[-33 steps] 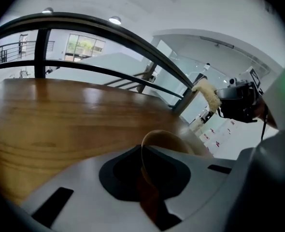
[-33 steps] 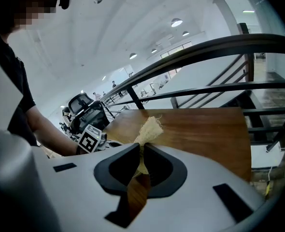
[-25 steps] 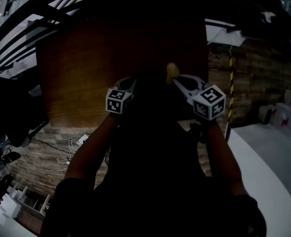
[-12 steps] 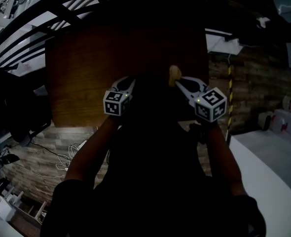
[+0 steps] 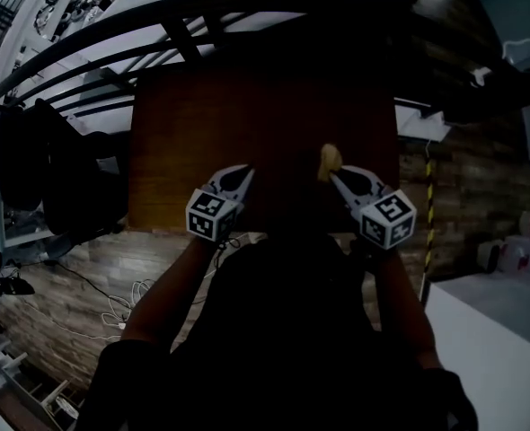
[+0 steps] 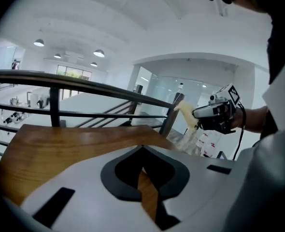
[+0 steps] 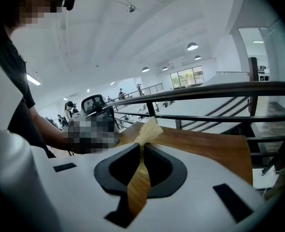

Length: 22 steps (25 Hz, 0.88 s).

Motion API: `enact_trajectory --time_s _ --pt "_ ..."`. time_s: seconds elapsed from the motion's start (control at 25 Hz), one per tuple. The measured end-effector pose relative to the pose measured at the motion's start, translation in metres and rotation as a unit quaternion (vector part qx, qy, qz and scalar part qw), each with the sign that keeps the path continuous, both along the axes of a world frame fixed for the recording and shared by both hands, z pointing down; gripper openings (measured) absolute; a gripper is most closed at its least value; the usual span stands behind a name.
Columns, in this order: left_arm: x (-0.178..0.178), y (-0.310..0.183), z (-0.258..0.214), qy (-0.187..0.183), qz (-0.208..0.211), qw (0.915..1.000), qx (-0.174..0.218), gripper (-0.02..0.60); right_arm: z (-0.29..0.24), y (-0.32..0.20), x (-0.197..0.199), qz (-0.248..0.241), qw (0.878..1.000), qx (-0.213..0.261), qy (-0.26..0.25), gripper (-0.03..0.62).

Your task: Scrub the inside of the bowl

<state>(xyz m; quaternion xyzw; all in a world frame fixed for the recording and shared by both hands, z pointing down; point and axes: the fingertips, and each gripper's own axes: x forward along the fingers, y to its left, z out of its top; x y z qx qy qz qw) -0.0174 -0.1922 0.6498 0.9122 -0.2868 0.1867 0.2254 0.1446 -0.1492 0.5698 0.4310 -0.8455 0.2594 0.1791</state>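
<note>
- Plainly, the bowl is in none of the views. The wooden table shows only bare board, and its near edge runs under the person's dark torso, so I cannot tell where the bowl stands.
- The right gripper hangs above the near edge, toward the right corner. Its jaws are pinched tight on a pale, fibrous scrubber.
- The scrubber's tuft sticks out past the tips. I judge this deliberate: the working end is free to rub a surface without the jaws scraping it.
- The left gripper hangs above the same near edge, left of the middle and well apart from the right one. Its jaws have just been closing and now meet with nothing between them. Only table wood shows through the slit behind the tips.
- Both grippers point slightly downward and across the table toward the railing beyond the far edge. Neither touches the board.
- Judged from this, no scrubbing is under way: the tool is gripped, but no bowl is near it. The empty left gripper would be the natural one to steady the bowl's rim, and it would need to open first.
- One risk: the scrubber seems held by a thin end, so hard rubbing could pull it out.
</note>
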Motion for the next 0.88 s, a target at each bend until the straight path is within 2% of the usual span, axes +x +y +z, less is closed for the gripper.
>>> enact_trajectory --time_s 0.2,0.4,0.64,0.88 --pt "-0.055 0.035 -0.013 0.03 -0.016 0.9994 0.003 -0.003 -0.002 0.035 -0.039 -0.007 1.0 0.012 -0.002 0.037" --pt "-0.076 0.065 -0.024 0.039 -0.049 0.998 0.012 -0.003 -0.018 0.061 -0.037 -0.011 0.999 0.036 0.001 0.037" --pt "-0.051 0.116 -0.056 0.053 -0.068 0.9958 0.032 -0.003 -0.049 0.096 -0.013 -0.035 0.997 0.068 -0.003 0.037" --pt "0.009 0.186 -0.069 0.052 -0.082 0.9949 0.028 -0.003 -0.062 0.159 0.04 -0.063 0.996 0.067 -0.007 0.037"
